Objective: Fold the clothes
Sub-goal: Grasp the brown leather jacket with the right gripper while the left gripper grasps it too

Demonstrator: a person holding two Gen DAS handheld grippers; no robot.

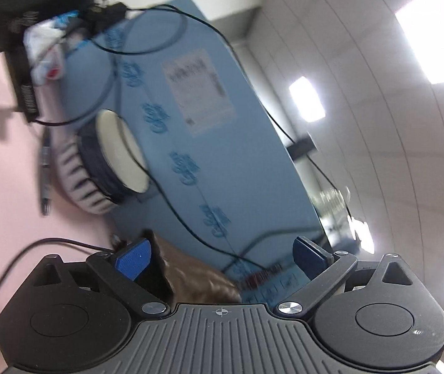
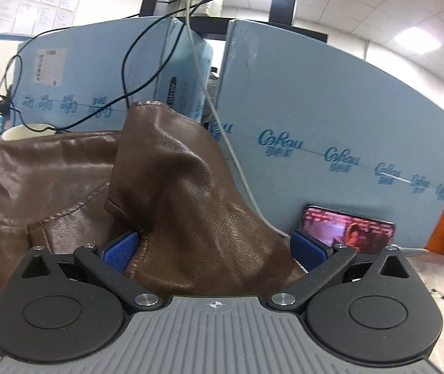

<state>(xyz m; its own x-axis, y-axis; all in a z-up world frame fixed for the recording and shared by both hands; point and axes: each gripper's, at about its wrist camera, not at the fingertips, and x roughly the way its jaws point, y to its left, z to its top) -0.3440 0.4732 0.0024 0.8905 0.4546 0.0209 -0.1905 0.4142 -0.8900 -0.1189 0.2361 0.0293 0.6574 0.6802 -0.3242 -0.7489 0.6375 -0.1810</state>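
Left wrist view: the picture is strongly tilted, with a white tiled ceiling [image 1: 362,99] and its bright light panels filling the right side and a pale pink surface [image 1: 1,162] on the left. A blue foam board [image 1: 209,162] printed with repeated blue logos and a white label runs through the middle. Thin black cables [image 1: 166,193] loop across the board. A round spool [image 1: 110,159] of dark filament with a cream hub lies against the board, and a pen [image 1: 45,174] lies beside it on the pink surface. The left gripper [image 1: 222,258] has its blue pads wide apart; a corner of the brown leather garment [image 1: 197,274] rises between them, close to the left pad, but nothing is pinched.

Right wrist view: blue foam boards [image 2: 331,115] stand as a backdrop, with papers pinned on the wall at upper left and ceiling lights above. Black and white cables hang down in front of the boards. A phone [image 2: 346,229] with a lit screen leans at the foot of the right board. A cream mug [image 2: 25,131] peeks over the garment at left. The brown leather garment [image 2: 172,187] lies heaped on a pale cloth-covered surface [image 2: 440,283], one fold standing up in a peak right in front of the camera. The right gripper [image 2: 215,249] is spread open, its blue pads on either side of that peak; the left pad touches the leather, the right pad looks just clear of it
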